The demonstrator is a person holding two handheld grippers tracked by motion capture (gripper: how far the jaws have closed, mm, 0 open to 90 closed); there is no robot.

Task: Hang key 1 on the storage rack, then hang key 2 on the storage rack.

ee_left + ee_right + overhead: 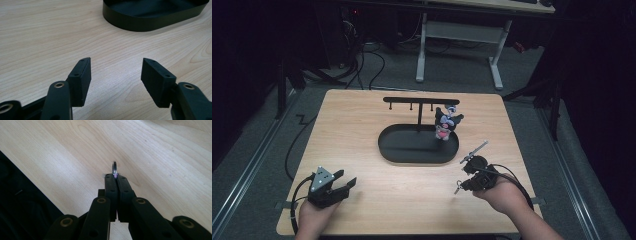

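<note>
A black T-shaped hook stand [421, 101] rises from a black oval tray [384, 145] at the table's middle. A small black-and-pink plush charm [444, 124] hangs from the stand's right end, over the tray. My right gripper [460, 184] is held above the table's front right, turned on its side. Its jaws are shut on a thin metal key ring [114, 167], which sticks out past the right gripper's [115, 176] tips. My left gripper [346, 179] rests at the front left. In its own view the left gripper [115, 67] stands open over bare wood, with the tray [150, 20] ahead.
The light wooden table [362, 115] has bare wood around the tray. Black cables trail from both grippers off the front edge. Beyond the far edge stand a white desk frame [459, 30] and dark floor with cables.
</note>
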